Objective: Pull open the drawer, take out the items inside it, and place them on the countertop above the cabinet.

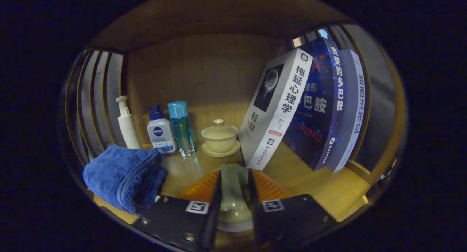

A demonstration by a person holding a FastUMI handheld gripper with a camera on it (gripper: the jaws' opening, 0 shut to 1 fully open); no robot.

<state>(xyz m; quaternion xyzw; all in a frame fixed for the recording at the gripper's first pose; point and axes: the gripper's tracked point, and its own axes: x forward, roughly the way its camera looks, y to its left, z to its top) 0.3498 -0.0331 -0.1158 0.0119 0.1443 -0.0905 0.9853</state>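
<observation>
Gripper (234,193) fingers pinched on a pale greenish cup-like item (233,199), one finger each side, item's long axis running fwd along the fingers. It hangs over the countertop (321,186), w/ an orange ribbed thing (268,188) just under/behind it; can't tell what that is. Landmark = lidded cup on saucer (220,138): held item sits nearer the camera than it, w/ bare wood between. Blue bottle (181,128) and two pump bottles (160,133) beside the lidded cup, blue towel (124,177) nearer on that same side, leaning books (281,109) on the other side. Judgement: set-down spot is the bare wood short of the lidded cup. Item's base is hidden by the fingers; whether it touches the wood can't be told. Drawer hidden.
</observation>
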